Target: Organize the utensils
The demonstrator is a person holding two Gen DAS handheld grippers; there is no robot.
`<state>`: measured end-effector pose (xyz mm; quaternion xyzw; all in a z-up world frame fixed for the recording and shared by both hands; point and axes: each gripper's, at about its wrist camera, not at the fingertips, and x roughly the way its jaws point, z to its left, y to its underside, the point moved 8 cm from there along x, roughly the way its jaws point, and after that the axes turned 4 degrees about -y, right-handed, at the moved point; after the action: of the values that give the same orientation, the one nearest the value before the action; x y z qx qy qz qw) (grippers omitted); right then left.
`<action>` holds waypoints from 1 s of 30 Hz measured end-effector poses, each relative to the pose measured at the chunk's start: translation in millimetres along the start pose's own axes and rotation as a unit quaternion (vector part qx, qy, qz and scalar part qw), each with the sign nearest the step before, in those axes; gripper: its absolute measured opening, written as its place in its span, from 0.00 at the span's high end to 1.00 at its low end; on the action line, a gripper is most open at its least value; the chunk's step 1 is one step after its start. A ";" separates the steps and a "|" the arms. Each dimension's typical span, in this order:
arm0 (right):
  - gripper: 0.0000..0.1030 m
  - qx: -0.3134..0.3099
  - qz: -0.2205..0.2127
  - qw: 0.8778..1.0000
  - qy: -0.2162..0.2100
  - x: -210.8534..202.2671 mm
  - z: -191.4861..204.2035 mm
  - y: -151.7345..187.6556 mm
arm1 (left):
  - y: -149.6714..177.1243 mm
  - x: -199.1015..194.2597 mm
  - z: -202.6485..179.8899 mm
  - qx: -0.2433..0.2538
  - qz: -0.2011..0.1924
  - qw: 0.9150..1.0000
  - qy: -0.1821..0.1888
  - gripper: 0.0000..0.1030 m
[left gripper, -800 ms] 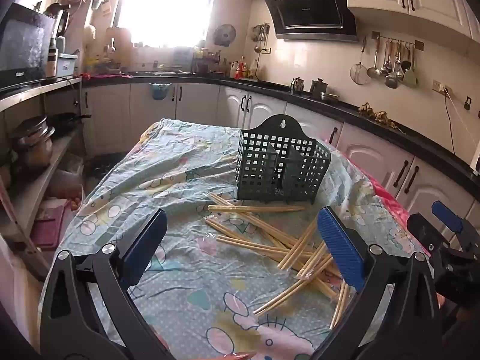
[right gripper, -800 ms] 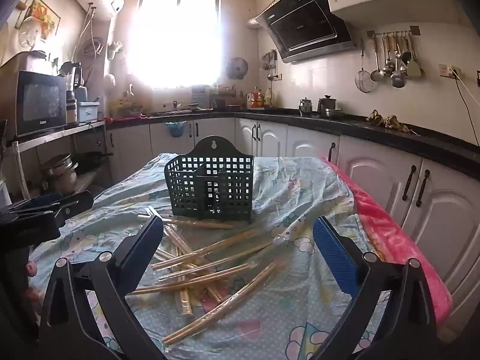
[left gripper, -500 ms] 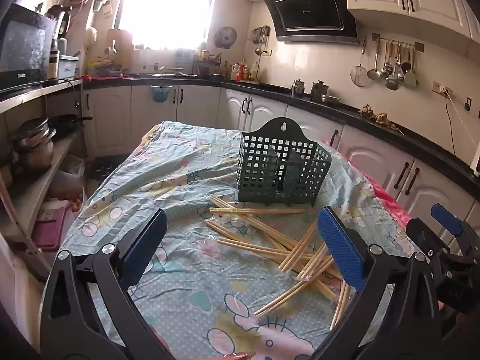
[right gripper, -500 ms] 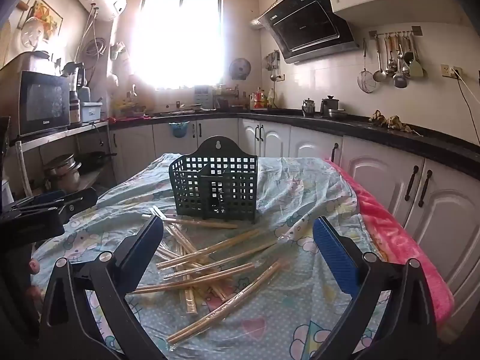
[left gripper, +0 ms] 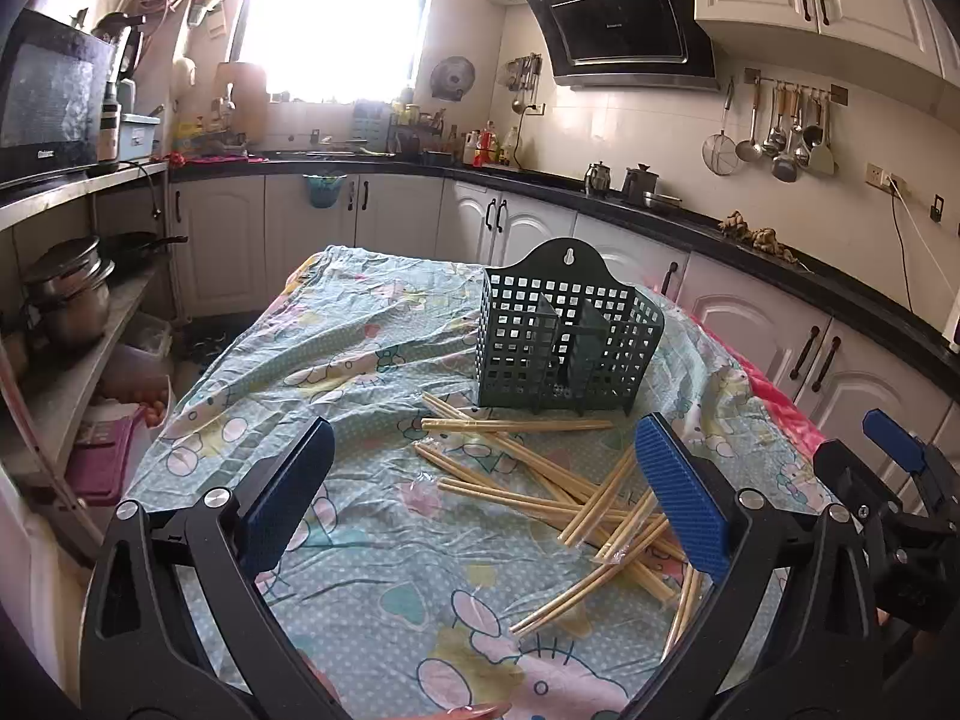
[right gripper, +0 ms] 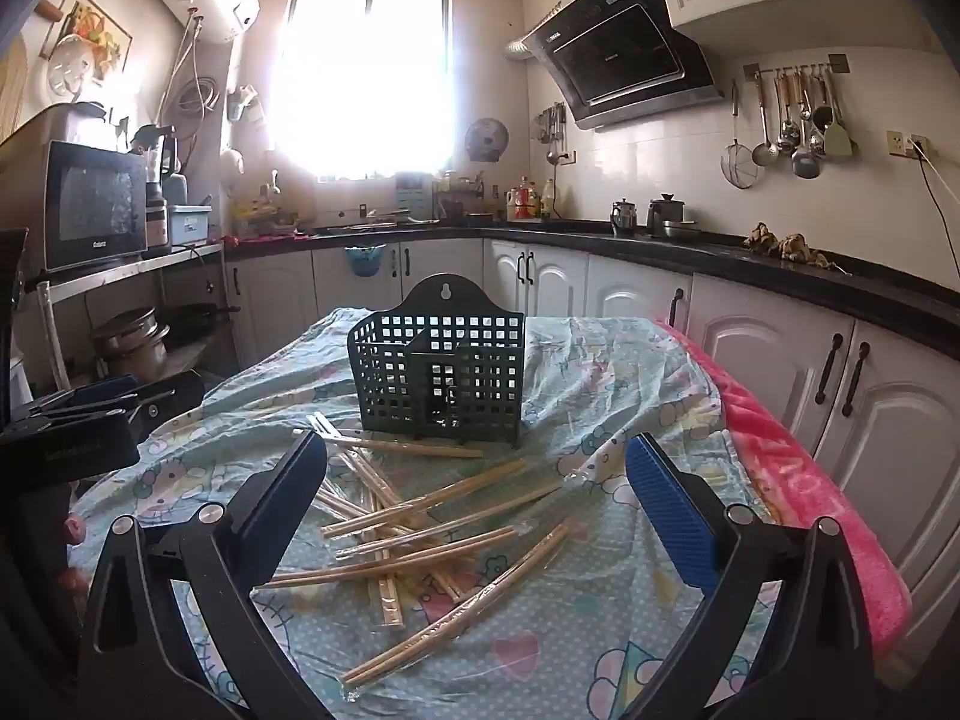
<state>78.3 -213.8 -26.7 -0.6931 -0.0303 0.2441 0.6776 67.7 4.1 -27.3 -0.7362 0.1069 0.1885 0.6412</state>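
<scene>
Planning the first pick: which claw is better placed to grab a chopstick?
Right, probably: the chopsticks lie between the open right claw's fingers, while they sit off to the open left claw's right side.

Two wrist views, both facing the slotted basket

My left camera looks slightly down at the basket (left gripper: 567,339) from its near left, my right camera from its near right and lower; both sit back past the chopsticks (left gripper: 576,492), sharing basket, chopsticks, patterned cloth (right gripper: 600,396) and the window (right gripper: 366,72) behind the basket.
</scene>
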 end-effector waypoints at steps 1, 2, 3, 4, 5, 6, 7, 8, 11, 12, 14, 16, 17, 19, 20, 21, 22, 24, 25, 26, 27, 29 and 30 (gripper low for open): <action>0.06 0.000 -0.001 1.000 0.000 -0.1 0.2 -0.1 | -0.1 0.0 -0.5 0.000 0.000 1.000 0.000 0.10; 0.06 0.000 -0.001 1.000 -0.001 -0.1 0.4 -0.2 | 0.3 0.6 -1.8 0.000 -0.001 1.000 -0.001 0.10; 0.06 -0.001 -0.002 1.000 0.000 -1.0 1.1 -0.5 | -0.2 0.2 -1.5 0.000 -0.001 1.000 -0.001 0.10; 0.06 -0.001 -0.003 1.000 0.000 -1.0 1.5 -0.6 | -0.3 0.3 -1.6 0.000 -0.001 1.000 -0.002 0.10; 0.06 -0.001 -0.003 1.000 0.000 -1.1 1.8 -0.6 | -0.4 0.5 -2.6 0.000 -0.001 1.000 -0.001 0.10; 0.06 -0.001 -0.003 1.000 -0.001 -1.8 1.9 -1.5 | -0.3 0.7 -2.6 0.000 -0.001 1.000 -0.001 0.10; 0.06 0.000 -0.005 1.000 -0.001 -3.1 2.0 -2.1 | -0.5 0.6 -2.6 0.001 -0.001 1.000 -0.002 0.10; 0.06 0.000 -0.005 1.000 -0.001 -3.4 2.5 -2.2 | -0.2 0.6 -2.4 0.000 -0.001 1.000 -0.001 0.10; 0.06 -0.001 -0.006 1.000 -0.002 -3.8 4.3 -2.4 | -0.4 0.5 -2.5 0.000 -0.001 1.000 -0.001 0.10; 0.06 -0.001 -0.005 1.000 -0.002 -3.8 5.2 -2.4 | -0.6 0.4 -2.5 0.000 -0.002 1.000 -0.002 0.10; 0.06 -0.001 -0.005 1.000 -0.002 -3.9 3.3 -2.8 | -1.9 -0.2 -2.7 0.000 -0.003 1.000 -0.002 0.10; 0.06 -0.001 -0.005 1.000 -0.003 -4.0 3.4 -3.3 | -2.2 -0.3 -2.7 0.000 -0.003 1.000 -0.002 0.10; 0.06 -0.001 -0.005 1.000 -0.003 -4.2 3.6 -3.7 | -2.1 -0.2 -2.7 0.001 -0.003 1.000 -0.001 0.10; 0.06 -0.001 -0.005 1.000 -0.002 -4.3 3.5 -3.7 | -2.4 -0.3 -2.8 0.001 -0.003 1.000 -0.002 0.10; 0.06 -0.001 -0.006 1.000 -0.002 -4.4 3.7 -4.0 | -2.0 -0.4 -2.6 0.001 -0.003 1.000 -0.001 0.10; 0.06 -0.001 -0.005 1.000 -0.002 -4.4 4.1 -4.3 | -2.0 -0.5 -2.7 0.000 -0.004 1.000 -0.001 0.10; 0.06 -0.001 -0.005 1.000 -0.001 -4.5 4.3 -4.7 | -2.1 -0.4 -2.9 0.001 -0.004 1.000 -0.002 0.10; 0.06 -0.001 -0.006 1.000 -0.001 -4.8 5.1 -5.7 | -2.0 -0.5 -2.8 0.000 -0.004 1.000 -0.002 0.10; 0.06 -0.002 -0.006 1.000 -0.001 -5.1 5.3 -6.3 | -2.2 -0.6 -2.8 0.001 -0.004 1.000 -0.002 0.10; 0.06 -0.001 -0.006 1.000 -0.002 -5.0 2.7 -3.9 | -2.0 -0.6 -2.8 0.001 -0.004 1.000 -0.002 0.10; 0.06 0.000 -0.006 1.000 -0.002 -4.7 2.2 -3.7 | -2.1 -0.6 -2.9 0.001 -0.004 1.000 -0.001 0.10; 0.06 0.000 -0.007 1.000 -0.002 -5.1 2.4 -4.6 | -2.0 -0.6 -2.7 0.001 -0.004 1.000 -0.001 0.10; 0.06 -0.001 -0.007 1.000 -0.001 -5.2 2.6 -5.1 | -2.0 -0.6 -2.8 0.001 -0.004 1.000 -0.001 0.10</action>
<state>74.2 -213.0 -20.1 -0.6929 -0.0364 0.2403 0.6789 68.3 1.7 -24.9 -0.7361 0.1033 0.1864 0.6425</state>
